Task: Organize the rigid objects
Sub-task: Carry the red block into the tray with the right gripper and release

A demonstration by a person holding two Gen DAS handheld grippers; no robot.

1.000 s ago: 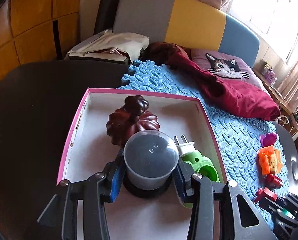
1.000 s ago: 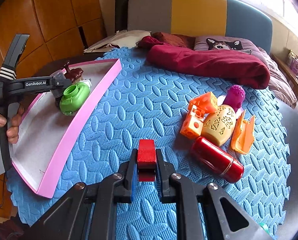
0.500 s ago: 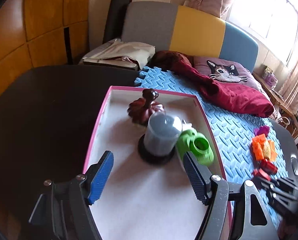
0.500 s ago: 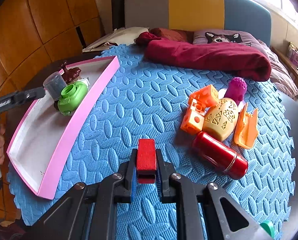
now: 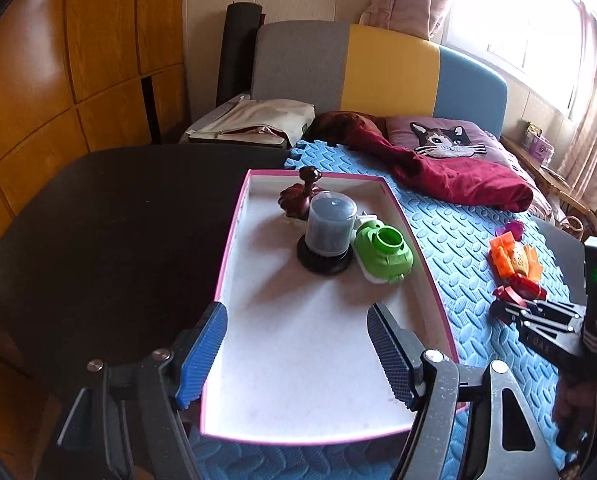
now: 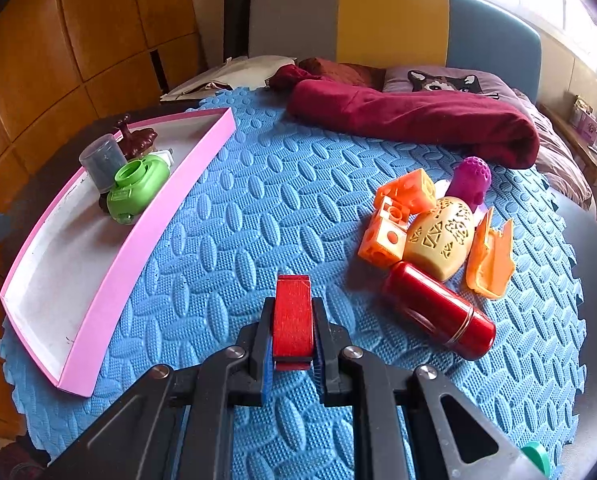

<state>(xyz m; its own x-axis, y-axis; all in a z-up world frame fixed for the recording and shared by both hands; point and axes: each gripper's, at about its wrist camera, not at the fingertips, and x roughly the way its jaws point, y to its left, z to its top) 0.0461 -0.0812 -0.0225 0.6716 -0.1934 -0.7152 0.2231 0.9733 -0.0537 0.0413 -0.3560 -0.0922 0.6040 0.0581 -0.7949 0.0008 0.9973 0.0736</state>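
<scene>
Left wrist view: left fingers (image 5: 296, 354), wide, have withdrawn from the canister (image 5: 331, 227); right fingers (image 6: 293, 344) still pinch the red block (image 6: 293, 318).

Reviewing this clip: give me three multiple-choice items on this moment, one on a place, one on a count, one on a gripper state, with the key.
1. Where does the green plug-in device lie?
A. in the pink tray
B. on the blue foam mat
C. on the red blanket

2. How many objects lie in the tray?
A. one
B. three
C. five

3. What is the right gripper doing?
A. standing open
B. shut on the red block
C. shut on the red cylinder

Key: 1 A, it sits inside the rim; 2 B, brown carved piece, clear-lidded container and green device; 3 B, the block sits clamped between the pads.
</scene>
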